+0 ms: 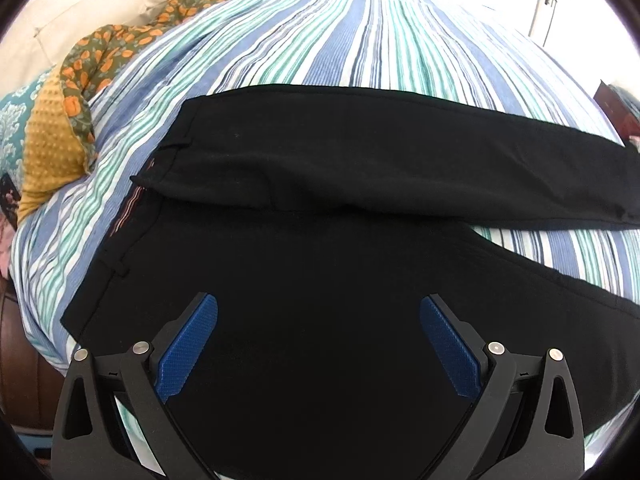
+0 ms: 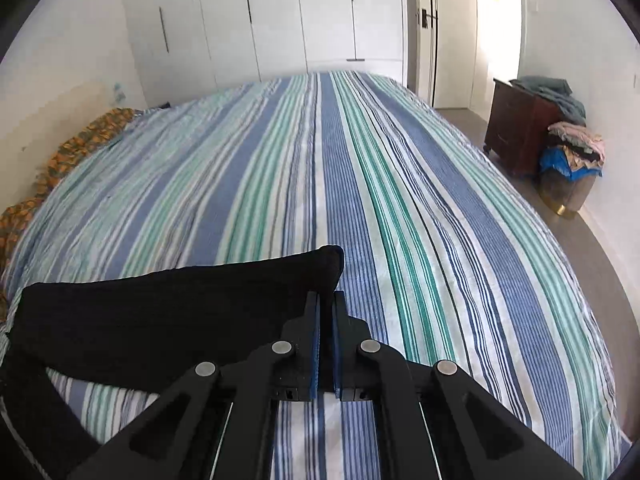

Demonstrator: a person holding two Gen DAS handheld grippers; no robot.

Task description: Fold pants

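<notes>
**Right gripper pinches a trouser hem; left one hangs open**

While the right gripper (image 2: 325,300) has its blue pads closed on the hem of the black pants (image 2: 172,312) at lower centre, the left gripper (image 1: 319,308) is spread wide above the dark cloth. These pants (image 1: 320,208) lie across the striped bedsheet (image 1: 320,40), one leg toward the right edge. A floral blanket (image 1: 104,52) sits upper left.

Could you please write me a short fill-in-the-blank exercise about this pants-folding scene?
1. The black pants lie on a ____ bedspread.
2. The left gripper hovers over the pants with its jaws ____.
3. The right gripper is shut on the ____ of a pant leg.

Missing words: striped; open; end
</notes>
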